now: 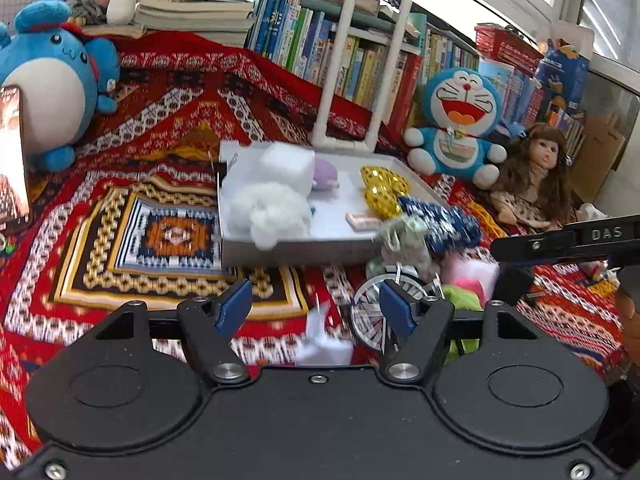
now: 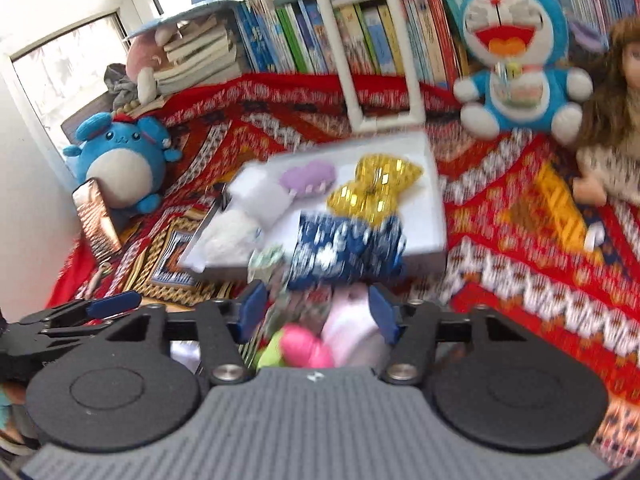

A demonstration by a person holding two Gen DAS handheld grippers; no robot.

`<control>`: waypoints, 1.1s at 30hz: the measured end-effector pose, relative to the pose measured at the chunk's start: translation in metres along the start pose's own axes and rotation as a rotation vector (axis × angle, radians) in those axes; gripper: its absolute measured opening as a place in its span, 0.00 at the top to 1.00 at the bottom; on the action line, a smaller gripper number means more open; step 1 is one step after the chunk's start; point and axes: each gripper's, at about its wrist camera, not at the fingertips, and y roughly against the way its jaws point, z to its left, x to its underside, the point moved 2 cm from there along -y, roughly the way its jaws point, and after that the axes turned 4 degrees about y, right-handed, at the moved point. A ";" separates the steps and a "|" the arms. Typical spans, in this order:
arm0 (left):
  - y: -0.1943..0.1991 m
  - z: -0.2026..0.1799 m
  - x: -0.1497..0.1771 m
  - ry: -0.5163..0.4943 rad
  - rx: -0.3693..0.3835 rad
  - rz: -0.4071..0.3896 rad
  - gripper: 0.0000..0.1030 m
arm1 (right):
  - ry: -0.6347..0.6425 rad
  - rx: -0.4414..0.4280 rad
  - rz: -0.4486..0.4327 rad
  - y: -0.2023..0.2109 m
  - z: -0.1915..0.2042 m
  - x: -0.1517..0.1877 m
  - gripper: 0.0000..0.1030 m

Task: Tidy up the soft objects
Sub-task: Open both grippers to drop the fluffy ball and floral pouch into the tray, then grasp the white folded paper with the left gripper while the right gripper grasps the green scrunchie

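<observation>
Red patterned cloth (image 1: 168,112) covers the tabletop, and on it sits a white tray (image 1: 280,250) holding white stuffing (image 1: 266,208), a purple plush (image 1: 325,175) and a gold sequin bow (image 1: 382,190). The left tool (image 1: 316,304) stands open and empty. The right tool (image 2: 316,312) has a pale pink soft toy (image 2: 352,328) between its fingers; motion blur hides whether they press it.
</observation>
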 end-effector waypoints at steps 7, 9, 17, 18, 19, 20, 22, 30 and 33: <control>0.002 0.004 0.023 0.042 0.018 0.038 0.43 | -0.092 -0.070 0.074 -0.016 -0.003 0.019 0.48; -0.002 0.005 0.027 0.051 0.013 0.046 0.44 | -0.094 -0.071 0.076 -0.021 0.000 0.020 0.47; -0.020 0.008 0.033 0.095 -0.015 0.062 0.60 | -0.085 -0.024 0.076 -0.036 0.010 0.025 0.62; -0.021 0.011 0.033 0.113 -0.012 0.063 0.62 | -0.088 -0.026 0.072 -0.036 0.012 0.025 0.64; -0.023 0.012 0.033 0.128 -0.007 0.063 0.68 | -0.093 -0.030 0.068 -0.037 0.013 0.025 0.65; -0.023 0.014 0.032 0.138 -0.003 0.062 0.73 | -0.097 -0.035 0.065 -0.037 0.015 0.024 0.66; -0.024 0.015 0.030 0.146 -0.012 0.055 0.74 | -0.098 -0.044 0.064 -0.040 0.018 0.021 0.67; -0.016 0.021 0.021 0.141 -0.040 0.022 0.78 | -0.067 -0.021 -0.025 -0.031 0.032 -0.004 0.71; -0.014 0.023 0.018 0.144 -0.044 0.009 0.78 | -0.039 0.002 -0.063 -0.019 0.033 -0.012 0.71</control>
